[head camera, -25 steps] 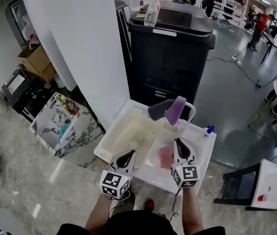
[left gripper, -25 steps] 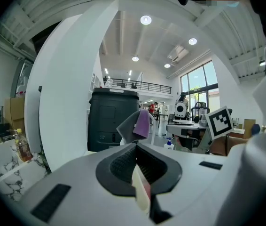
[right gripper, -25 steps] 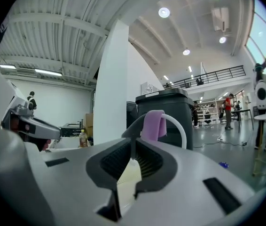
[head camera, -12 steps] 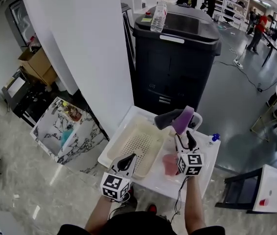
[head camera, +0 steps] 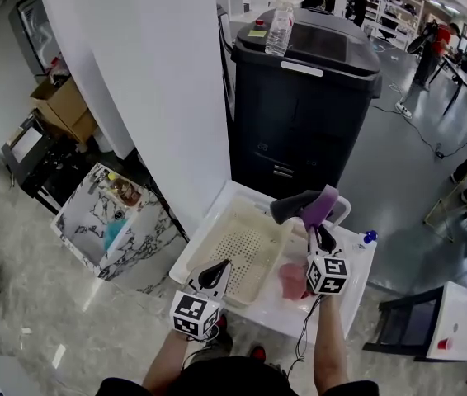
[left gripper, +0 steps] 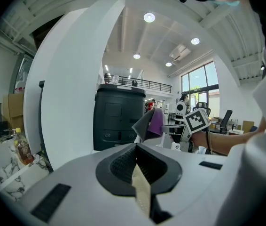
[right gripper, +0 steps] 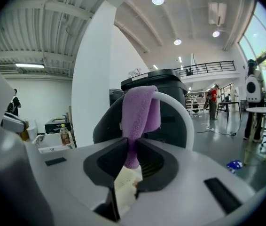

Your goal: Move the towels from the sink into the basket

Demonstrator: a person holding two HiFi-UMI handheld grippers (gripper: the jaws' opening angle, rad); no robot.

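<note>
A purple towel (head camera: pixel 326 205) and a grey towel (head camera: pixel 291 207) hang over the white faucet (head camera: pixel 342 209) at the back of the white sink (head camera: pixel 353 291). A pink towel (head camera: pixel 290 279) lies in the basin. The cream perforated basket (head camera: pixel 238 250) sits in the sink's left half. My right gripper (head camera: pixel 319 236) reaches up to the purple towel (right gripper: pixel 140 109); its jaws have just been closing, and the towel's hanging end is pinched between them (right gripper: pixel 132 161). My left gripper (head camera: pixel 214 269) hovers at the basket's near edge, shut and holding nothing (left gripper: pixel 136 166).
A tall black bin (head camera: pixel 308 97) with a water bottle (head camera: pixel 280 25) on top stands right behind the sink. A white pillar (head camera: pixel 151 81) rises to the left, with a marble-patterned cabinet (head camera: pixel 110 221) at its foot. A blue-capped item (head camera: pixel 369 238) sits on the sink's right corner.
My right gripper moved from above the pink towel forward to the faucet, opened wide, then closed on the purple towel's end. My left gripper shifted a little along the basket's near edge.
</note>
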